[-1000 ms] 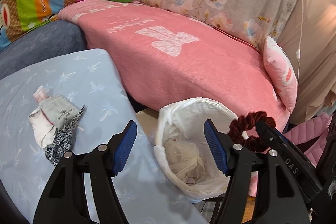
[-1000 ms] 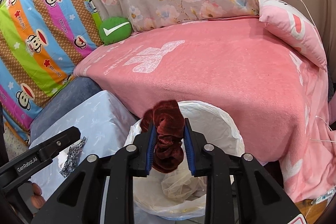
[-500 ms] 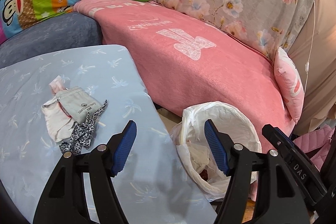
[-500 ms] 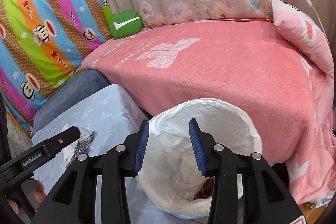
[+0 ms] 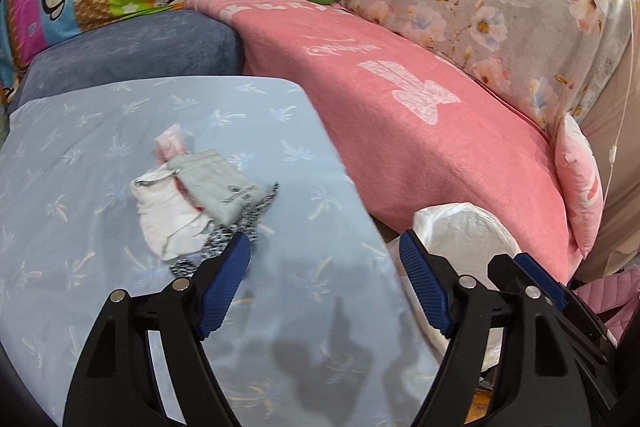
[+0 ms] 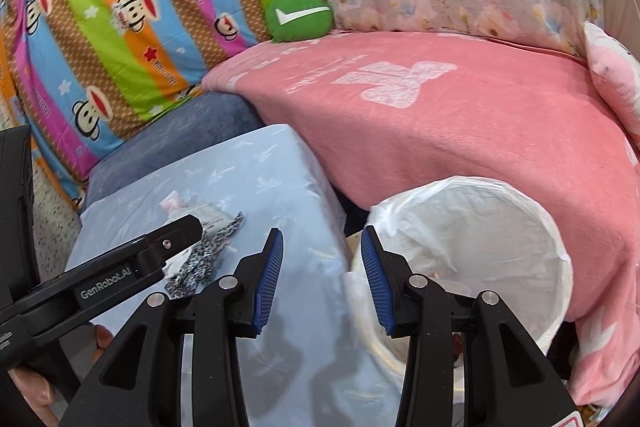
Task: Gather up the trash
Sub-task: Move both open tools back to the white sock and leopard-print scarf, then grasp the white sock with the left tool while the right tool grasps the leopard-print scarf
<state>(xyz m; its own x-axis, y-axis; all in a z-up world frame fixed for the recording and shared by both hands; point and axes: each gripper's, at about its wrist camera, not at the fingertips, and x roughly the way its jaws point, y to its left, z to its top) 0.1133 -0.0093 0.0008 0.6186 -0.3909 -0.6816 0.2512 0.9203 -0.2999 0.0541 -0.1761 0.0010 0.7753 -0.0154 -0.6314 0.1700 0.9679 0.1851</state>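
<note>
The trash (image 5: 192, 203) lies in a small heap on the tabletop (image 5: 100, 131): a white crumpled piece, a grey pouch (image 5: 222, 193) on top of it, a pink scrap behind, and a black-and-white speckled strip (image 6: 204, 259) trailing toward me. My left hand-held gripper (image 5: 324, 259) hovers just beside that heap, spread wide and empty, its left pad (image 5: 224, 279) close to the speckled strip. My right hand-held gripper (image 6: 322, 267) is released too, with nothing between its pads, hanging over the tabletop's edge next to the bin (image 6: 532, 223). The bin, lined with a white bag, stands between the tabletop and the pink blanket (image 6: 460, 131). A green cushion (image 6: 300, 17) sits at the blanket's far end.
</note>
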